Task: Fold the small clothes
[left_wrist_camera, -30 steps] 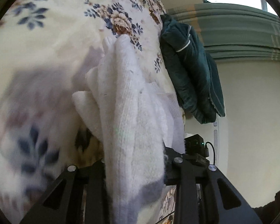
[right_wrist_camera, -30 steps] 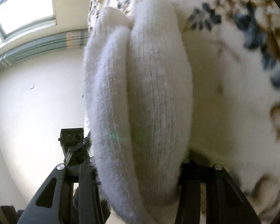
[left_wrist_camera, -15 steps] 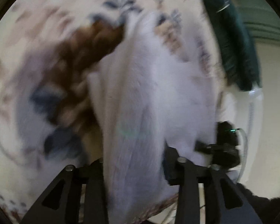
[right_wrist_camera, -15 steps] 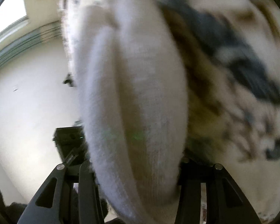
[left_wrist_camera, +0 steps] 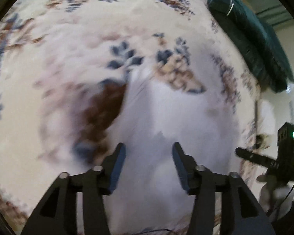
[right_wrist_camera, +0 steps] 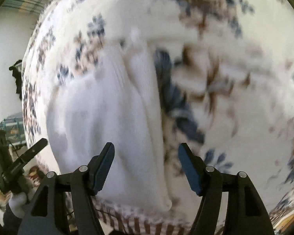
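Opening over the bed, the left tongs (left_wrist_camera: 149,156) and the right tongs (right_wrist_camera: 146,156) both stood apart, pads clear of the white knit garment (right_wrist_camera: 111,117) lying below them, gripping nothing. Let go so, its soft folded layers could have sprung loose or slid on the floral blanket (left_wrist_camera: 49,39), and a fingertip might have snagged the knit. It looked thick, ribbed and bunched lengthwise, near the bed's edge.

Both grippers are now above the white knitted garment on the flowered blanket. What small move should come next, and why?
Probably lift both grippers clear. The jaws of the left gripper and right gripper are opening, pads off the white knit garment, which lies bunched on the floral blanket. Blur hides whether the fold is neat.
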The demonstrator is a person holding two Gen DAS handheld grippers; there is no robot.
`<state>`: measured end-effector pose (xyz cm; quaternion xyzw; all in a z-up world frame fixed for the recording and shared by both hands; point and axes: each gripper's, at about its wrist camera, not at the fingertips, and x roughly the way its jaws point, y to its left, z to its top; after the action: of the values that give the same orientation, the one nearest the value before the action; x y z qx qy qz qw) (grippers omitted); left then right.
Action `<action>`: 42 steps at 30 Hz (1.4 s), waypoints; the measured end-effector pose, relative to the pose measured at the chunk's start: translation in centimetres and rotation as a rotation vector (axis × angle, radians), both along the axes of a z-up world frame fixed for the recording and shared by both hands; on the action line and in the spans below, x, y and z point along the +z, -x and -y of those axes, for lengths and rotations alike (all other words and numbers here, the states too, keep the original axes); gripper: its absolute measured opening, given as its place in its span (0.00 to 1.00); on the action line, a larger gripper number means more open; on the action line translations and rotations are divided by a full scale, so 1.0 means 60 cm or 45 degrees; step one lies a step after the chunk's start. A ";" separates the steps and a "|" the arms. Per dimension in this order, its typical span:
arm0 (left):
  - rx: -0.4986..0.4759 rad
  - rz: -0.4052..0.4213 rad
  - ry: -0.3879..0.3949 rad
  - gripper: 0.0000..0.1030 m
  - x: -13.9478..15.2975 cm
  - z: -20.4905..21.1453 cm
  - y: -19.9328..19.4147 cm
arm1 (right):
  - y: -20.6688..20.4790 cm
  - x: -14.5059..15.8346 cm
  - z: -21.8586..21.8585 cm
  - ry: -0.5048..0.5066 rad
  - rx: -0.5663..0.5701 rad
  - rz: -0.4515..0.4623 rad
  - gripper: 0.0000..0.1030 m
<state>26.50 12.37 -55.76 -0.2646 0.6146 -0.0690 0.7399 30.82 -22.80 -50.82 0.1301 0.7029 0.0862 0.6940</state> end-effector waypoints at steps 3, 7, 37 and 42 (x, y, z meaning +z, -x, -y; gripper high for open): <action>-0.035 0.042 -0.024 0.67 -0.011 0.031 -0.060 | -0.042 0.023 -0.013 -0.016 -0.014 0.054 0.67; -0.141 0.043 -0.169 0.68 -0.021 0.062 -0.105 | -0.058 -0.004 -0.059 -0.002 0.011 0.080 0.66; 0.044 -0.234 -0.442 1.00 -0.149 -0.083 0.025 | -0.147 -0.102 -0.308 0.152 1.027 -0.224 0.06; 0.049 -0.310 -0.477 1.00 -0.160 -0.083 0.014 | -0.158 -0.079 -0.303 0.166 0.852 -0.112 0.03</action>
<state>25.67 17.36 -65.36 -0.1404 0.6964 0.0929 0.6976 40.31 -4.60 -55.54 -0.1488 0.7399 0.2581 0.6031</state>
